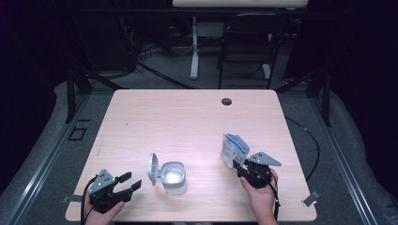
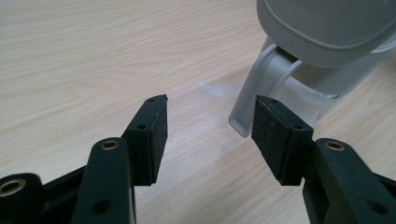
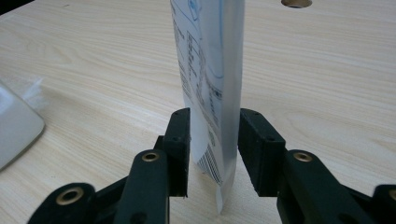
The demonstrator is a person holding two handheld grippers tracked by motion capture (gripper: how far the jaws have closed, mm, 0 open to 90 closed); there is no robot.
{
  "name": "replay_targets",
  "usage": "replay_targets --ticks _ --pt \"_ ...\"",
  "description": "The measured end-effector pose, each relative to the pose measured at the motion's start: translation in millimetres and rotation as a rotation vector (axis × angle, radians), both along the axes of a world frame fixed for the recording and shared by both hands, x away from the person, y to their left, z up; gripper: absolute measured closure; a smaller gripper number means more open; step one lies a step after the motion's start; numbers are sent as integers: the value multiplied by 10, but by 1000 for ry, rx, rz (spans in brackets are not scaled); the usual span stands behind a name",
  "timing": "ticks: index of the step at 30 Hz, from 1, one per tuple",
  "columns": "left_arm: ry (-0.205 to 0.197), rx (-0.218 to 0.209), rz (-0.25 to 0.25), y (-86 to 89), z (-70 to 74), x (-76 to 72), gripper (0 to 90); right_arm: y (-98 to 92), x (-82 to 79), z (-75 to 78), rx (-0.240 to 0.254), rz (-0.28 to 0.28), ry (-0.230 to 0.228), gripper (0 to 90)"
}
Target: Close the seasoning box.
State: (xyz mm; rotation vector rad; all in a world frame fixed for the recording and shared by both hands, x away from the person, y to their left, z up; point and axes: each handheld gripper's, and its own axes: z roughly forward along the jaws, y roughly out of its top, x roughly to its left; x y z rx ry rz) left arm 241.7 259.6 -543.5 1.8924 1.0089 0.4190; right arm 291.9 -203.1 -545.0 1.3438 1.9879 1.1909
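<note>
Light-wood table (image 1: pixel 187 117) w/ rounded corners fills the mid of the high view; far half is bare, so lots of open room toward the back edge, where a round cable hole (image 1: pixel 226 101) sits right of centre. Both grippers work close to the near edge, little room behind them. Beyond the table: dark floor, a black chair (image 1: pixel 246 47) and a white desk leg (image 1: pixel 194 47), well apart from the work. White plastic container (image 1: pixel 172 177), squarish w/ rounded corners, stands near-centre toward the near edge; its grey hinged lid (image 1: pixel 152 168) is flipped open and stands up on the container's left side. In the left gripper view the lid's underside and the hinge loom at upper right, just past the right-hand jaw. Pouch (image 1: pixel 233 149), silvery-white foil w/ blue print and small text on the face, stands upright on the table right of the container, w/ bare tabletop between them. Right gripper (image 1: pixel 240 165) is just in front of it: in the right gripper view the pouch's lower edge sits between the jaws, left pad (image 3: pixel 180 140) about touching the foil, a thin gap at the right one, so jaws parted, not clamping. Left gripper (image 1: pixel 130 182), near the left corner, points at the container, jaws wide apart, nothing betw them but bare wood.
</note>
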Motion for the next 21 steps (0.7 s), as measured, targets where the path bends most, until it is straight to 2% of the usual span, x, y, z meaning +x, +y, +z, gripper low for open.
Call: replay_targets --ticks 5,8,14,21 --pt "-2 -4 -2 4 10 0 461 -5 -41 5 7 6 -11 613" --pt "1 -15 -2 6 6 5 461 -3 -90 17 -10 9 -18 587" --pt "4 -9 -6 7 3 15 470 4 -164 22 -30 19 -19 538" --pt "-3 -7 -11 6 39 23 529 3 -233 36 -4 19 -46 523"
